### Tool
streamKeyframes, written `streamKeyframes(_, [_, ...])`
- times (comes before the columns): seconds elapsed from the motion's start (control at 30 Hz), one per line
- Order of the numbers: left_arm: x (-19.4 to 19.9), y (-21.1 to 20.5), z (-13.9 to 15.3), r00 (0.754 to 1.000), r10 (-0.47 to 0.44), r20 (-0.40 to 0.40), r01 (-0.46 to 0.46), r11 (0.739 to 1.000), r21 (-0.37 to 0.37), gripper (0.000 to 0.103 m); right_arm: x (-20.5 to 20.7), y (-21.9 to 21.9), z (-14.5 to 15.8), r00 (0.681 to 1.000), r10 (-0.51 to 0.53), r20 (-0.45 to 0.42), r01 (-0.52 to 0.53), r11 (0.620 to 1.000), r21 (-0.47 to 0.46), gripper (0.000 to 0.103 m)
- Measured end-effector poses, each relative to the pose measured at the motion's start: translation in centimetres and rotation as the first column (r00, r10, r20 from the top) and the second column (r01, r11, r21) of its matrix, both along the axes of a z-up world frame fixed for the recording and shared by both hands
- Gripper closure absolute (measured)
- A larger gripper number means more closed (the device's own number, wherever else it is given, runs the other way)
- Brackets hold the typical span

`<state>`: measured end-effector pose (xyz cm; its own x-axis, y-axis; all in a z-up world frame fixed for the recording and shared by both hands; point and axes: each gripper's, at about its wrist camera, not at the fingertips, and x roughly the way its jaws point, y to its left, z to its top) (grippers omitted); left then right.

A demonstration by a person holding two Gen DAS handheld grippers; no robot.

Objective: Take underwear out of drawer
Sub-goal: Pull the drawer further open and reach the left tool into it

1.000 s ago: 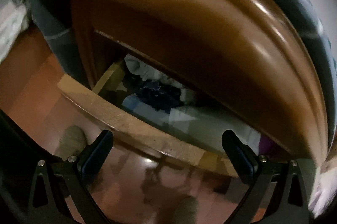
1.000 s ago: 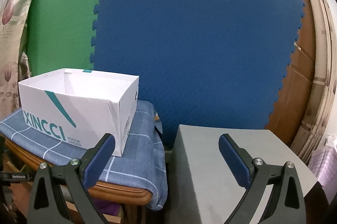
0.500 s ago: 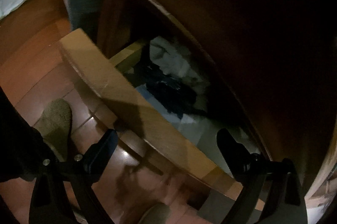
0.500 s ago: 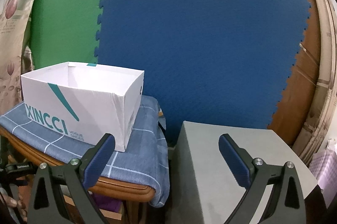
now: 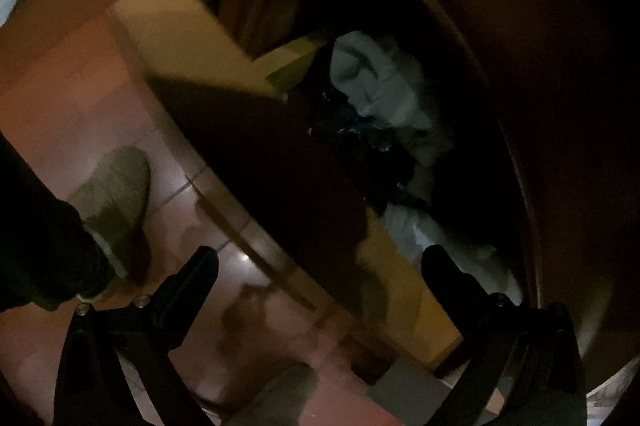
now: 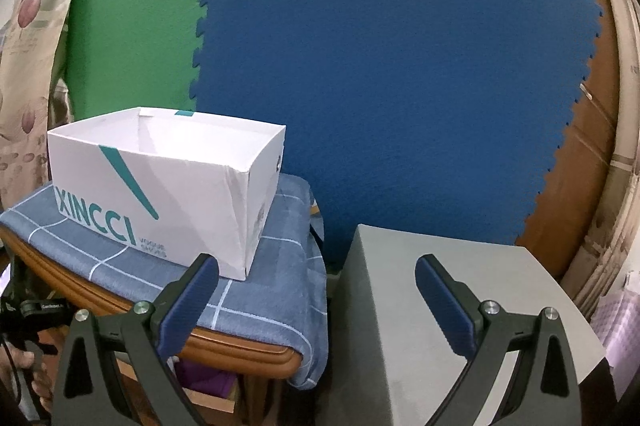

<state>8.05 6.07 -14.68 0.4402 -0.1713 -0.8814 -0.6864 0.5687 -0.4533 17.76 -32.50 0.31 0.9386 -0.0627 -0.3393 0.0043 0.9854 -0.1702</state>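
Nearest, in the left wrist view: left gripper (image 5: 320,258), jaws wide and just opened further, nothing between them. Points steeply down over the open drawer (image 5: 188,38), left finger above the reddish floor (image 5: 60,98), right finger above the drawer's near right end. Left of it, a slippered foot (image 5: 116,186) flat on the floor. Beyond the drawer's wooden front, inside, lies the underwear (image 5: 380,86): a white crumpled bundle at the far left, a dark piece beside it in the middle, another pale piece at the right. All of it in deep shadow, untouched.

In the right wrist view: right gripper (image 6: 318,266), jaws spread wide, empty, above a grey box (image 6: 460,306). Left of that, a blue checked cloth (image 6: 272,286) with a white shoebox (image 6: 160,186) on it, open. Farthest, a blue foam mat (image 6: 400,66) and a green foam mat (image 6: 140,26), upright.
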Motion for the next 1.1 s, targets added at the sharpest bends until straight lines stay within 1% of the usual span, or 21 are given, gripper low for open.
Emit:
streamKeyframes(0.03, [0.1, -0.1, 0.1, 1.000, -0.008, -0.007, 0.008, 1.000, 0.013, 0.003, 0.0, 0.0, 0.0, 1.000, 0.004, -0.003, -0.004, 1.000, 0.000, 0.002])
streamKeyframes(0.07, [-0.9, 0.4, -0.7, 1.000, -0.016, -0.011, 0.016, 0.999, 0.035, 0.003, 0.0, 0.0, -0.1, 1.000, 0.005, -0.006, -0.005, 1.000, 0.001, 0.002])
streamKeyframes(0.1, [-0.9, 0.2, -0.6, 1.000, -0.026, -0.018, 0.027, 0.998, 0.061, 0.003, 0.1, 0.0, -0.1, 1.000, 0.004, -0.008, -0.004, 1.000, 0.002, 0.002])
streamKeyframes(0.13, [-0.9, 0.1, -0.6, 0.999, -0.036, -0.025, 0.038, 0.997, 0.070, 0.003, 0.2, 0.0, -0.1, 1.000, 0.003, -0.011, -0.003, 1.000, 0.004, 0.002])
streamKeyframes(0.27, [-0.7, 0.0, -1.2, 0.994, -0.078, -0.076, 0.083, 0.994, 0.069, 0.003, 0.3, -0.4, -0.1, 1.000, 0.001, -0.020, 0.000, 1.000, 0.022, 0.002])
streamKeyframes(0.37, [0.2, 0.5, -0.7, 0.988, -0.112, -0.110, 0.120, 0.991, 0.063, 0.003, 0.4, -0.7, -0.1, 1.000, -0.003, -0.025, 0.003, 0.999, 0.032, 0.002])
streamKeyframes(0.43, [0.3, 0.5, -1.1, 0.981, -0.136, -0.135, 0.142, 0.989, 0.042, 0.003, 0.4, -0.9, -0.1, 1.000, -0.005, -0.026, 0.006, 0.999, 0.042, 0.002])
streamKeyframes(0.5, [0.4, 0.7, -0.7, 0.978, -0.147, -0.150, 0.153, 0.988, 0.028, 0.003, 0.4, -1.2, -0.1, 1.000, -0.006, -0.029, 0.007, 0.999, 0.054, 0.002])
streamKeyframes(0.8, [1.4, 0.5, -1.3, 0.951, -0.222, -0.213, 0.231, 0.973, 0.015, 0.003, 0.6, -2.5, -0.3, 0.999, -0.014, -0.050, 0.020, 0.992, 0.123, 0.002])
streamKeyframes(0.83, [1.0, 0.1, -0.8, 0.948, -0.231, -0.217, 0.239, 0.971, 0.012, 0.003, 0.6, -2.6, -0.3, 0.999, -0.015, -0.051, 0.021, 0.991, 0.131, 0.002])
streamKeyframes(0.87, [0.7, 0.8, -1.8, 0.946, -0.239, -0.220, 0.246, 0.969, 0.007, 0.003, 0.6, -2.7, -0.3, 0.999, -0.015, -0.052, 0.022, 0.990, 0.138, 0.002])
streamKeyframes(1.03, [1.9, 1.6, -2.0, 0.930, -0.275, -0.245, 0.276, 0.961, -0.030, 0.003, 0.6, -2.8, -0.3, 0.998, -0.020, -0.056, 0.028, 0.989, 0.146, 0.002])
streamKeyframes(1.07, [2.5, 1.6, -1.5, 0.926, -0.281, -0.251, 0.280, 0.959, -0.038, 0.003, 0.6, -2.8, -0.3, 0.998, -0.020, -0.056, 0.028, 0.989, 0.145, 0.002])
streamKeyframes(1.1, [2.9, 2.1, -2.0, 0.923, -0.288, -0.257, 0.286, 0.957, -0.043, 0.003, 0.6, -2.7, -0.3, 0.998, -0.019, -0.056, 0.027, 0.989, 0.143, 0.002])
